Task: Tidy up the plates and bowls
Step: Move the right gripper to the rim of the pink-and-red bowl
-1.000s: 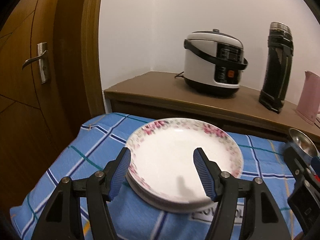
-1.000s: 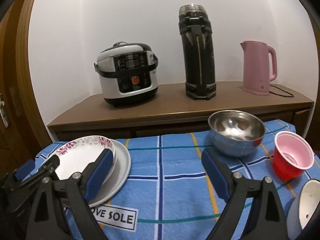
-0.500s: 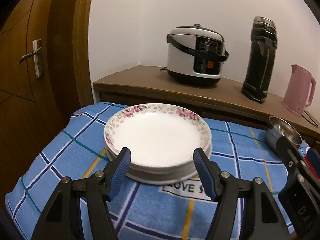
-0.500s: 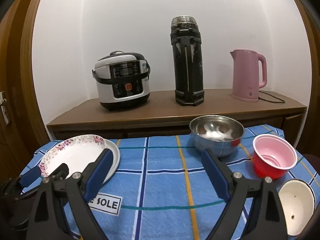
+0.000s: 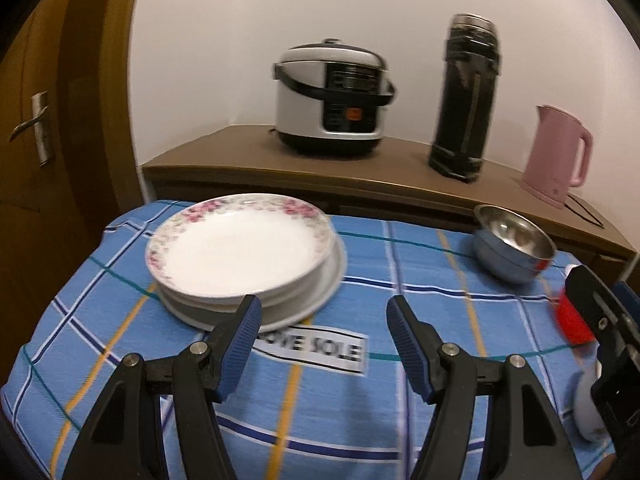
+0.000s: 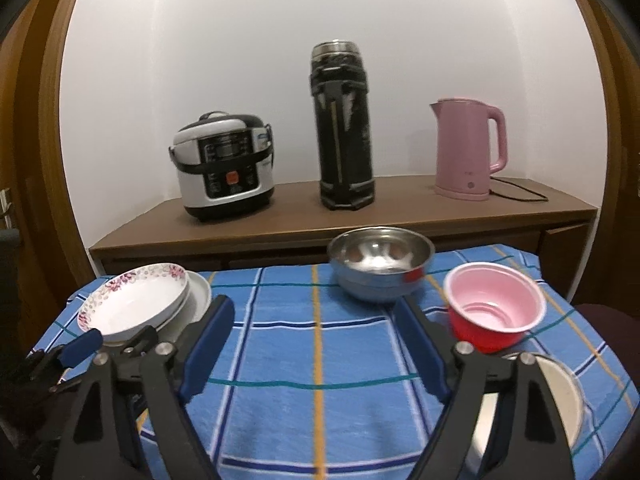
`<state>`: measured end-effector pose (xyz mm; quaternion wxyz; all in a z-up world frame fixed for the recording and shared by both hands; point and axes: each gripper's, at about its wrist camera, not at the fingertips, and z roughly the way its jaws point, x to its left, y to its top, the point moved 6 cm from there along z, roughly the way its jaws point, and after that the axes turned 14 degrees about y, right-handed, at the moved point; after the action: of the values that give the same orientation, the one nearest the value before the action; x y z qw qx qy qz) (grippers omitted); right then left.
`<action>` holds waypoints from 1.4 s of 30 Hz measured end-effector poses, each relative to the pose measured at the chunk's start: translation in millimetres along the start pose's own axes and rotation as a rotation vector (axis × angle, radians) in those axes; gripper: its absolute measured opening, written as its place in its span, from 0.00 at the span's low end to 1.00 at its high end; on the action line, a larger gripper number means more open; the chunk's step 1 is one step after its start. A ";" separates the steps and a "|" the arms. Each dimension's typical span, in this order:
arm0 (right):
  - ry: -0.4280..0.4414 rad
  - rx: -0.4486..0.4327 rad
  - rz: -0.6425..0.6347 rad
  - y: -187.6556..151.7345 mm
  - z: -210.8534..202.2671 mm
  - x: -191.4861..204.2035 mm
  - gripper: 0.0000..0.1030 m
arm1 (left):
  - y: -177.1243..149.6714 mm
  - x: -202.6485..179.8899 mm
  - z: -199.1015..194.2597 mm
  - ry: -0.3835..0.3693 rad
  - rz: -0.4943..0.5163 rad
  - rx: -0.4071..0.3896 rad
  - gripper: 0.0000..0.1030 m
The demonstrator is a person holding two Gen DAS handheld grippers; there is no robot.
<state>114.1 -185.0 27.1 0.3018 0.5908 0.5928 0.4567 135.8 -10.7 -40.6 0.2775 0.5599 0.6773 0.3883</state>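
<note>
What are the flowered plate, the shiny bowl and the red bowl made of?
Flowered plate: likely glazed ceramic; glossy white with a printed pink rim.
Shiny bowl: metal, probably stainless steel; mirror-like reflections inside.
Red bowl: looks like thin plastic; matte pink inside, ridged base.

Cloth (image 6: 280,360): blue w/ white, navy, orange & teal checks. Top plate (image 5: 240,252): white, pink floral rim; plate under it (image 5: 320,300) plain white. Bowls: silver steel (image 6: 380,276), red w/ pink inside (image 6: 494,312), cream (image 6: 560,404). Claw pads (image 6: 208,344) blue.
</note>
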 end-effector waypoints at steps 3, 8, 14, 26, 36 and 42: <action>-0.015 0.007 0.002 2.1 -12.1 -13.7 0.72 | 0.4 -18.2 -9.5 -0.029 0.031 -0.008 0.65; -0.075 0.024 -0.032 0.1 -37.4 -42.9 0.72 | -3.9 -55.0 -23.3 -0.111 0.096 0.002 0.65; -0.151 0.045 0.016 -4.8 -62.7 -97.5 0.68 | -3.6 -91.5 -31.8 -0.165 0.149 0.010 0.65; -0.239 0.071 0.057 9.9 -84.0 -187.0 0.62 | 7.3 -142.9 -37.2 -0.228 0.194 0.028 0.65; -0.131 0.154 0.145 13.5 -53.6 -218.3 0.56 | 14.5 -197.2 -30.0 -0.333 0.251 0.096 0.65; -0.074 0.227 0.202 8.6 -25.4 -226.9 0.47 | 16.9 -218.1 -19.9 -0.370 0.253 0.151 0.65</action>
<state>122.1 -412.2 3.7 0.2075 0.6943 0.5663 0.3927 176.6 -226.1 -28.6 0.3033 0.7211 0.5665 0.2591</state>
